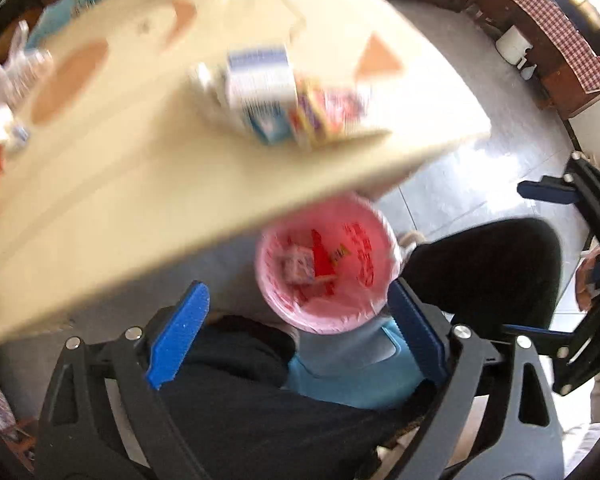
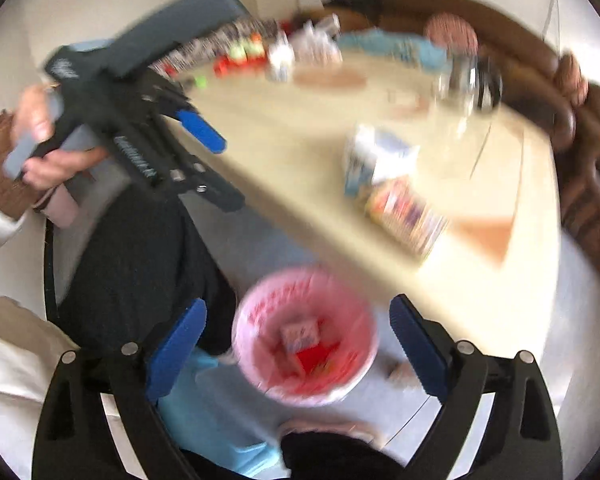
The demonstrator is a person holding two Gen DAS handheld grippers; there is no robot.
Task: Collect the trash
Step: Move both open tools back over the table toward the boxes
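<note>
Jaws wide over round pink-lined bin

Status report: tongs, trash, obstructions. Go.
Left tongs open, empty. Right tongs open, empty. Pink-lined bin on floor holds scraps; two cartons remain on table. Table edge overhangs bin.

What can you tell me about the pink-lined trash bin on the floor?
The trash bin is a round, open-topped container lined with a thin pink plastic bag bearing red print. It stands upright on the pale floor, just past the table edge and beside the person's dark-clothed leg. Inside lie a small pinkish carton and red wrapper scraps. Both views are blurred, so the print is unreadable. Neither hand-held gripper touches it.
</note>
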